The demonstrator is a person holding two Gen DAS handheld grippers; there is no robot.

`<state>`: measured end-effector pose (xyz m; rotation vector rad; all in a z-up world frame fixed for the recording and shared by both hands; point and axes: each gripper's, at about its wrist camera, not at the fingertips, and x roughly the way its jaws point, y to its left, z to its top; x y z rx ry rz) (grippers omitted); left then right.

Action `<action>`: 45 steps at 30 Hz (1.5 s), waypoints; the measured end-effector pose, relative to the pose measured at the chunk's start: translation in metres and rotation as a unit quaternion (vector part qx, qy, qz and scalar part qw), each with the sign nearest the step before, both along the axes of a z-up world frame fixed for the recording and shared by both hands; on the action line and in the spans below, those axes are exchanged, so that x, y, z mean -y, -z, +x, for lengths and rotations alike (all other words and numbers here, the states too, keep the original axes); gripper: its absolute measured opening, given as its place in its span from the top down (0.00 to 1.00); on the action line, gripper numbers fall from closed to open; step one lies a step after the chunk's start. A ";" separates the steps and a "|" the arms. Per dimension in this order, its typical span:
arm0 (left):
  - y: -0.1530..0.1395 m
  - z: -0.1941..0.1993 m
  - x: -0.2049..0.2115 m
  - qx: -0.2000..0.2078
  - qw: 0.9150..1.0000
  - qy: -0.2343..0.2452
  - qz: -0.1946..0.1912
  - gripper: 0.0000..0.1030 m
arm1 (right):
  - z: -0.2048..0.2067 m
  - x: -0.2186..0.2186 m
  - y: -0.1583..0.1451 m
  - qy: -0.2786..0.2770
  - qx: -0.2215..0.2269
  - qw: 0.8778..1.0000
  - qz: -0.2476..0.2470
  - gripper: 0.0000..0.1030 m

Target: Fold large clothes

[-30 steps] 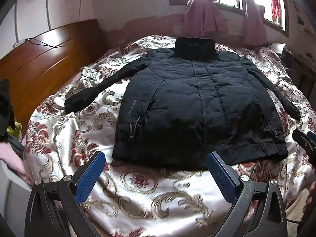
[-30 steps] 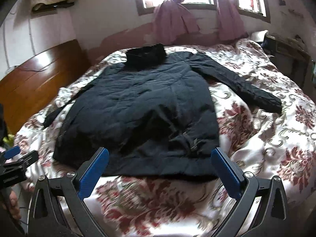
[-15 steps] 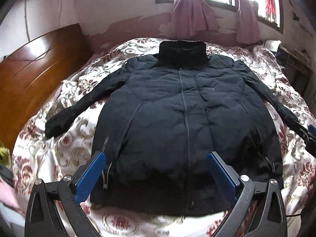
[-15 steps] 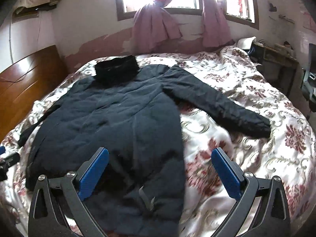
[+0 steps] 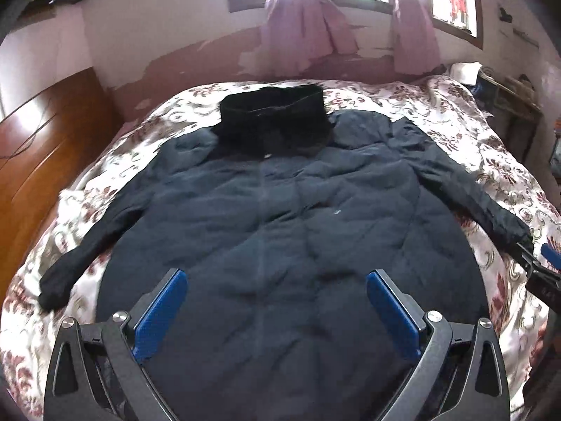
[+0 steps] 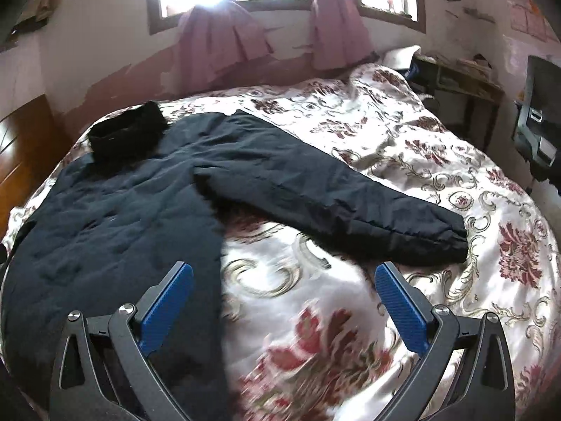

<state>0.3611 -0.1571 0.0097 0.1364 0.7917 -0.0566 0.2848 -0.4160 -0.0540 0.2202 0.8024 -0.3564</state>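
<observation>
A dark coat (image 5: 298,228) lies flat on the bed (image 6: 420,175). The left gripper (image 5: 277,312), jaws wide apart, shows both sleeves; the right gripper (image 6: 284,315), equally spread and empty, shows one sleeve (image 6: 333,196).

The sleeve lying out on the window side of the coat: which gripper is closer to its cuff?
Right. The right gripper hovers open just short of the sleeve cuff; the left gripper hangs open over the coat body.

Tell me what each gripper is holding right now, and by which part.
Nothing. The left gripper is open above the coat; the right gripper is open near its sleeve.
</observation>
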 end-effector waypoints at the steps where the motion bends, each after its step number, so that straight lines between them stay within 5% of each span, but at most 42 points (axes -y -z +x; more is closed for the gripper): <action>1: 0.003 0.008 0.008 0.000 1.000 0.005 0.001 0.00 | 0.003 0.007 0.005 0.003 0.002 1.000 0.007 0.01; 10: 0.043 0.078 0.072 -0.029 0.999 0.036 -0.016 0.00 | 0.002 0.099 0.069 0.099 0.056 0.981 0.158 0.01; 16: 0.062 0.120 0.092 -0.027 0.996 0.049 -0.066 0.00 | -0.017 0.153 0.133 0.214 0.096 0.904 0.358 0.01; 23: 0.068 0.156 0.127 -0.011 0.995 0.084 -0.058 0.00 | -0.009 0.168 0.170 0.276 0.144 0.856 0.413 0.02; 29: 0.083 0.177 0.151 -0.037 0.991 0.121 -0.050 0.00 | 0.000 0.186 0.187 0.337 0.185 0.807 0.448 0.58; 30: 0.087 0.180 0.154 -0.050 0.989 0.130 -0.049 0.00 | 0.000 0.188 0.185 0.344 0.187 0.806 0.445 0.76; 32: 0.096 0.187 0.160 -0.080 0.984 0.149 -0.053 0.00 | 0.005 0.193 0.176 0.337 0.191 0.814 0.432 0.84; 35: 0.097 0.191 0.158 -0.100 0.981 0.156 -0.063 0.00 | 0.011 0.196 0.144 0.309 0.193 0.850 0.380 0.93; 41: 0.066 0.171 0.114 -0.083 0.983 0.143 -0.078 0.00 | 0.043 0.173 0.015 0.212 0.208 0.935 0.195 0.95; 45: 0.030 0.159 0.068 -0.059 0.991 0.102 -0.056 0.00 | 0.076 0.115 -0.071 0.111 0.221 0.967 0.055 0.95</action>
